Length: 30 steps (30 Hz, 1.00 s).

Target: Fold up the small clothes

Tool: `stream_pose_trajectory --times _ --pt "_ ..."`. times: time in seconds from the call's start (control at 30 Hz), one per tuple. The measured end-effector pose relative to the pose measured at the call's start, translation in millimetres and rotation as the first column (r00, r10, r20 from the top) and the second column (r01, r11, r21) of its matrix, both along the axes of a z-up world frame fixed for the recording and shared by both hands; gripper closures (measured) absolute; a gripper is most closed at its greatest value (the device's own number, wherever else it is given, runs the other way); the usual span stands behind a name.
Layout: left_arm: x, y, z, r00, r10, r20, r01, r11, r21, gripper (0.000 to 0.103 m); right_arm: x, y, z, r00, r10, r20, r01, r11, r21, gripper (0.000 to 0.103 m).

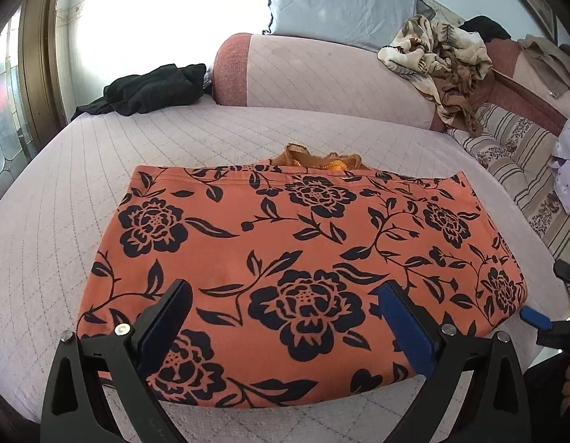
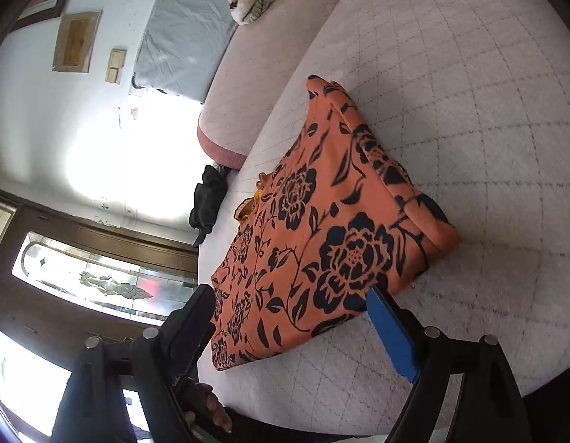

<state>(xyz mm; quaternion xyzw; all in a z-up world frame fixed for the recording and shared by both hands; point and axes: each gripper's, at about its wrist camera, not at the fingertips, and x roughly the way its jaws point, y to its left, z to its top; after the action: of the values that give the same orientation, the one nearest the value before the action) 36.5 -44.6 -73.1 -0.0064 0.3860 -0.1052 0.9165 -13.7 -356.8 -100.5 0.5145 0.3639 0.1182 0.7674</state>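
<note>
On the quilted bed [image 1: 63,221], the floral garment [image 1: 303,258] lies folded into a rectangle; both hand-held grippers, left [image 1: 285,317] and right [image 2: 292,317], hover open, gripping nothing; further folds possibly remain.

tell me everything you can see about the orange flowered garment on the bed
The orange garment is soft knit-looking cloth printed with dark navy roses, leaves and vines. It lies folded into a flat, roughly rectangular stack on the quilted pale bed cover, with rolled layered edges showing along one side in the right wrist view. A ribbed orange-brown trim peeks out at its far edge. Neither gripper holds it; only the bed cover touches it, as far as can be seen.
</note>
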Motion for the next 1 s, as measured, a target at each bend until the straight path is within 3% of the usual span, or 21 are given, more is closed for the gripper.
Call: stream_pose_trajectory --times 0.17,0.23,0.3,0.47,0.57,0.73,0.93,1.0 --pt "16 -26 -19 0.998 -0.017 -0.066 0.020 0.999 0.050 0.003 6 8 -17 0.993 -0.005 -0.116 0.005 1.000 -0.004 0.017" --pt "23 -36 -34 0.995 -0.019 -0.101 0.029 0.995 0.099 0.003 11 7 -18 0.992 -0.022 -0.123 0.022 1.000 -0.001 0.017" --pt "22 -42 -37 0.997 -0.010 -0.070 0.019 0.991 0.131 0.003 21 5 -13 0.992 -0.047 -0.116 0.044 0.999 -0.031 0.016" --pt "26 -38 -17 0.997 0.024 -0.074 -0.018 0.997 0.081 0.003 39 4 -15 0.990 -0.081 -0.114 0.075 0.996 -0.051 0.015" --pt "32 -38 -16 0.995 0.041 -0.088 -0.033 0.995 0.089 0.003 39 8 -12 0.994 -0.063 -0.093 0.055 0.994 -0.093 0.015" --pt "34 -34 -22 0.990 0.078 -0.114 -0.066 0.992 0.110 0.003 35 4 -13 0.995 -0.066 -0.078 0.061 0.996 -0.065 0.017" --pt "30 -30 -6 0.992 0.088 -0.087 -0.078 0.990 0.119 0.003 32 3 -13 0.995 -0.066 -0.074 0.061 0.996 -0.063 0.017" --pt "25 -26 6 0.994 0.106 -0.033 -0.102 0.990 0.095 0.003 30 3 -10 0.994 -0.078 -0.079 0.072 0.995 -0.072 0.017"
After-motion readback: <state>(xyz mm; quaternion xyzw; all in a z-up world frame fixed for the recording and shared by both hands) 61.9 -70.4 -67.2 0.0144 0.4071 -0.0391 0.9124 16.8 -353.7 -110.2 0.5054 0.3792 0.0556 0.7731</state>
